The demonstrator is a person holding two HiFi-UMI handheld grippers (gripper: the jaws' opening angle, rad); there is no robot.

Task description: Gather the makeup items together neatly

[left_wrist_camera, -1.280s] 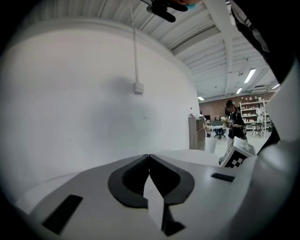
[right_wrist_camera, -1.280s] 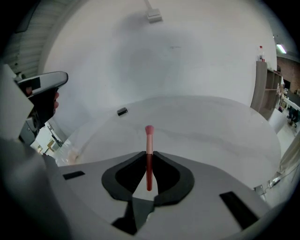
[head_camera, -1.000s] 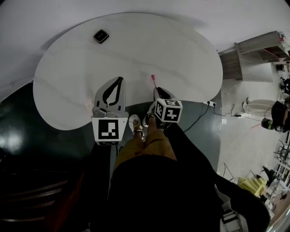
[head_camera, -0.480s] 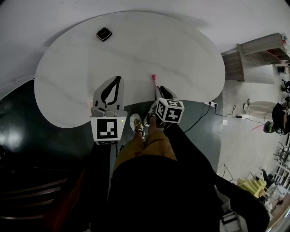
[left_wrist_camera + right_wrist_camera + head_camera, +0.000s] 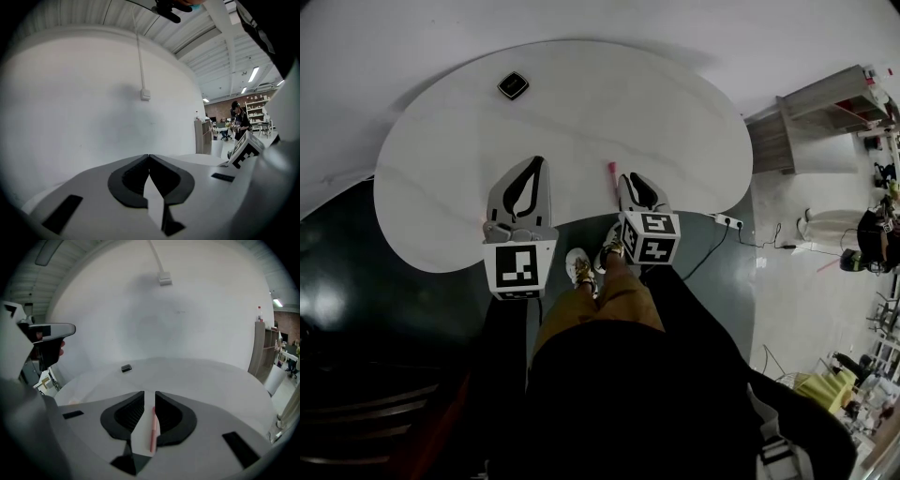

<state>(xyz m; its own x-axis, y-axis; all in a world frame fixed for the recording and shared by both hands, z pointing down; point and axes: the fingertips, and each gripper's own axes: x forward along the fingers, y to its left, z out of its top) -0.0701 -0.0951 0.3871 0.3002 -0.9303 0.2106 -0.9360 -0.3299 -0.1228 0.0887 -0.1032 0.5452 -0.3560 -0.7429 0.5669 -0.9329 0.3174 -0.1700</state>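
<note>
A pink makeup pencil [image 5: 612, 174] lies on the white table [image 5: 441, 159] near its front edge. My right gripper [image 5: 637, 180] hovers just right of it and above it. Its jaws have just been opening. In the right gripper view the pencil [image 5: 152, 427] shows through the narrow gap of that gripper [image 5: 149, 393], apart from both pads. A black compact [image 5: 513, 85] sits at the far left of the table, small in the right gripper view [image 5: 125, 368]. My left gripper [image 5: 536, 161] is shut and empty, its tips meeting [image 5: 149, 155] and facing the wall.
The table's front edge runs just under both grippers, with the person's legs and shoes [image 5: 581, 265] below it. A power strip [image 5: 727, 222] lies on the floor to the right, and a shelf unit [image 5: 825, 108] stands beyond.
My right gripper has risen and its jaws have parted a little. The pink pencil, which ran into the jaws before, now lies free beside them. The left gripper has hardly moved.
</note>
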